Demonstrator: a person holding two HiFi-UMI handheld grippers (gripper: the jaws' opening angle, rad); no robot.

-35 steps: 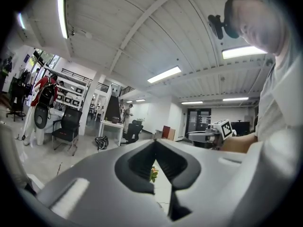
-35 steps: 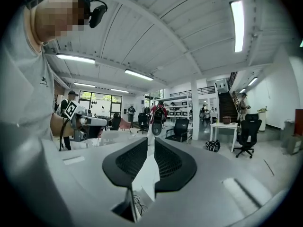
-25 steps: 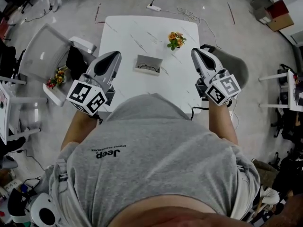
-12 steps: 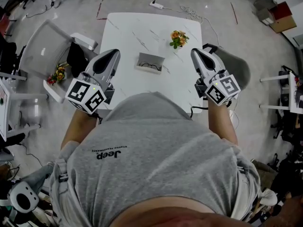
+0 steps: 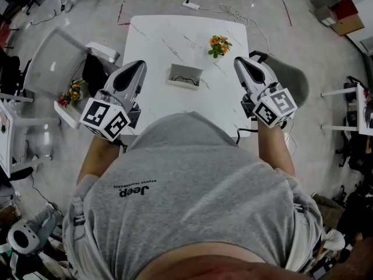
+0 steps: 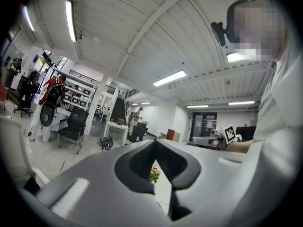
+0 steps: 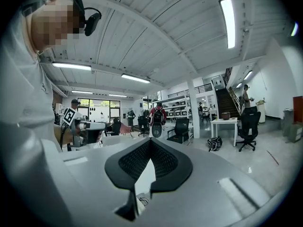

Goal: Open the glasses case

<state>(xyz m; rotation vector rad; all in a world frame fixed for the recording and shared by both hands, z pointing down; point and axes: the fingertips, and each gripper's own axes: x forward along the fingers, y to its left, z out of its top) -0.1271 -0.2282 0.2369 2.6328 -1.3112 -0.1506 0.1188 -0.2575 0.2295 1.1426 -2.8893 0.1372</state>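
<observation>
A small grey glasses case (image 5: pixel 185 76) lies in the middle of the white table (image 5: pixel 157 34), with a dark thin shape showing on its near side. Whether its lid is up I cannot tell. My left gripper (image 5: pixel 140 67) hovers at the table's left edge, to the left of the case and apart from it. My right gripper (image 5: pixel 240 62) hangs at the table's right edge, equally apart. Both point level toward the far side. In the left gripper view the left gripper (image 6: pixel 155 141) has its jaws touching at the tips, and so does the right gripper (image 7: pixel 150 140) in its own view. Neither holds anything.
A small bunch of orange flowers (image 5: pixel 217 46) stands on the table's far right part. A grey chair (image 5: pixel 52 63) with more flowers (image 5: pixel 71 94) is on the left, another chair (image 5: pixel 288 80) on the right. A power strip and cable (image 5: pixel 192 6) lie on the floor beyond the table.
</observation>
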